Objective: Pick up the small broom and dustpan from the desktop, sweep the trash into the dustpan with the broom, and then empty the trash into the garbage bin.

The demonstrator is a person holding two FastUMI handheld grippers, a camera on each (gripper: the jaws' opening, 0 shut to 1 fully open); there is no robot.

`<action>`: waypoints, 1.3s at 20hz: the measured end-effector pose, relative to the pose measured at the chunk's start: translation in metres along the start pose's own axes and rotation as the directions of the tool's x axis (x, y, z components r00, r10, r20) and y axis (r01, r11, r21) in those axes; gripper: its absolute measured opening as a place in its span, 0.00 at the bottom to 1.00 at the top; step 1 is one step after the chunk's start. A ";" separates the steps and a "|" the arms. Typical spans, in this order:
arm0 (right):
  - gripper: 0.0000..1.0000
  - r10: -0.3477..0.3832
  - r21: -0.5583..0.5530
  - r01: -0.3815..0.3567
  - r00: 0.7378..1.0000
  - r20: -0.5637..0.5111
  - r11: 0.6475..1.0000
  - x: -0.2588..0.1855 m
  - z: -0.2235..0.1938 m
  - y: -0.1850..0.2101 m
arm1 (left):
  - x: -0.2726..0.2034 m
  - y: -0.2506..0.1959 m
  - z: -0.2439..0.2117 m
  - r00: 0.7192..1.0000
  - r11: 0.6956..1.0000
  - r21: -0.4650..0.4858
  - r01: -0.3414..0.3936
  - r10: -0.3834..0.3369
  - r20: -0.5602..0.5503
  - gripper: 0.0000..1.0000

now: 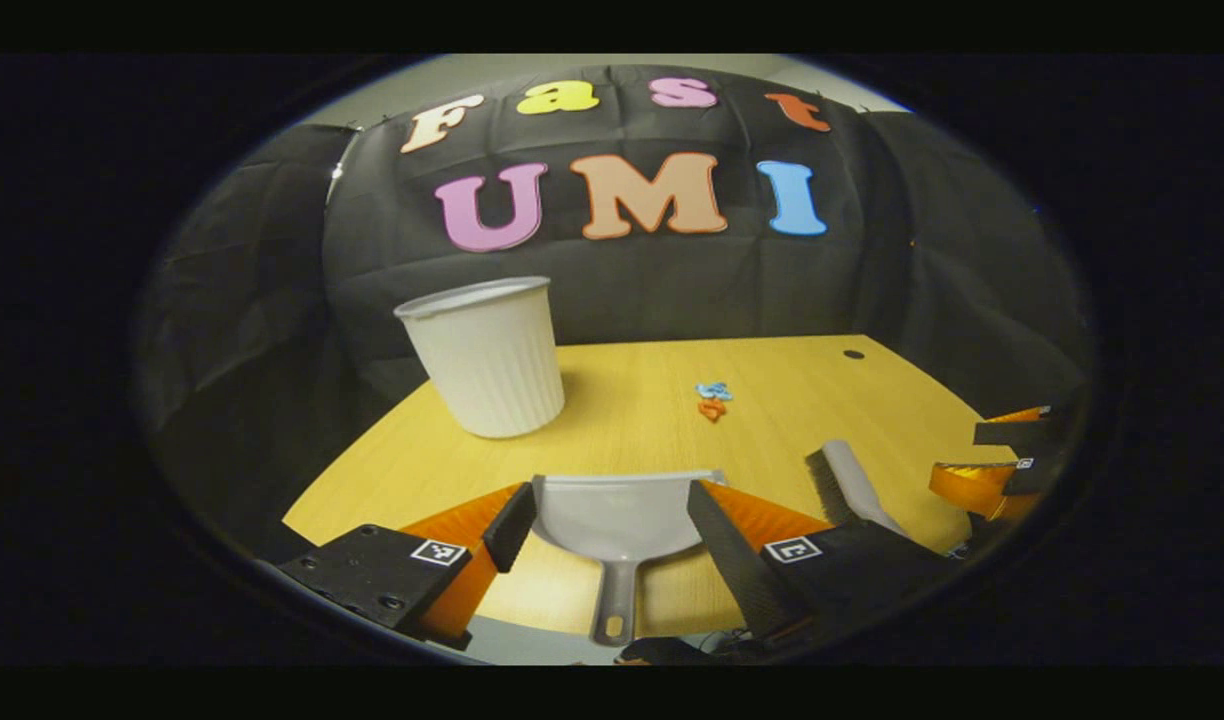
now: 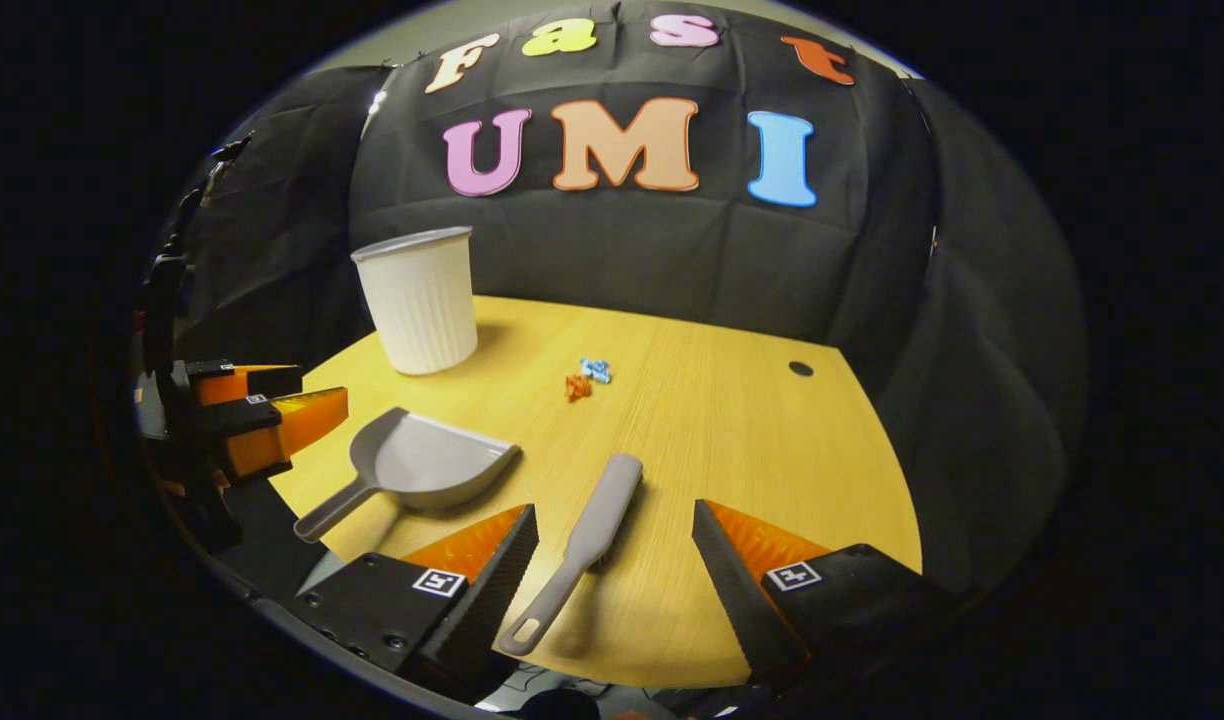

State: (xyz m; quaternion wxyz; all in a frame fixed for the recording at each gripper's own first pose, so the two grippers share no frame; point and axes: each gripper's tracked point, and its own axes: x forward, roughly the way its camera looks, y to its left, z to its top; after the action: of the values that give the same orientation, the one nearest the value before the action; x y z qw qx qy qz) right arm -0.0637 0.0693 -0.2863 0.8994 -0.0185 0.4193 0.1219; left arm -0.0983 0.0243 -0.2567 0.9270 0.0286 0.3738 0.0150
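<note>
A grey dustpan (image 1: 620,515) lies at the near edge of the wooden table (image 1: 632,410), handle toward me, and my left gripper (image 1: 610,530) stands open with the pan between its spread fingers, apart from both. The grey small broom (image 2: 592,535) lies handle-first toward my right gripper (image 2: 615,560), which is open around it without contact. The broom (image 1: 852,485) lies right of the pan. Blue and orange trash (image 2: 584,378) sits mid-table. The white ribbed garbage bin (image 2: 419,300) stands upright at the back left. The dustpan (image 2: 422,462) and the left gripper (image 2: 262,415) show at the left of the right gripper view.
A small dark hole (image 2: 800,368) marks the table's far right. Black cloth closes the booth behind and beside the table. The right gripper (image 1: 1002,460) shows at the right edge of the left gripper view. Bare wood lies between the trash and the tools.
</note>
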 end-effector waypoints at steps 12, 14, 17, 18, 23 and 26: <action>0.93 0.044 0.017 -0.041 0.947 -0.318 0.999 0.027 -0.079 0.016 | 0.024 0.009 -0.120 0.929 0.998 0.058 0.004 0.018 -0.371 0.89; 0.87 0.049 0.013 -0.048 0.937 -0.345 0.999 0.027 -0.083 0.019 | 0.027 0.005 -0.128 0.917 0.997 0.068 0.022 0.007 -0.398 0.89; 0.66 0.046 0.009 -0.046 0.931 -0.361 0.999 0.025 -0.084 0.020 | 0.029 0.005 -0.136 0.904 0.997 0.075 0.029 0.006 -0.427 0.66; 0.57 0.038 0.003 -0.039 0.931 -0.363 0.999 0.028 -0.083 0.018 | 0.024 0.004 -0.137 0.897 0.997 0.065 0.034 -0.001 -0.442 0.46; 0.19 0.034 0.000 -0.038 0.912 -0.408 0.999 0.033 -0.088 0.010 | 0.025 0.005 -0.142 0.875 0.993 0.103 0.055 0.002 -0.484 0.32; 0.10 0.082 0.008 -0.086 0.908 -0.412 0.996 0.028 -0.081 0.010 | 0.027 0.005 -0.136 0.882 0.991 0.106 0.078 -0.019 -0.471 0.25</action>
State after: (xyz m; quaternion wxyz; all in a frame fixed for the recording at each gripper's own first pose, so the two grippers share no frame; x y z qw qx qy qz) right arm -0.1095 0.0732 -0.3592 0.7847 -0.0305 0.5991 0.1559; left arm -0.1728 0.0358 -0.3726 0.8058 0.0714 0.5874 -0.0245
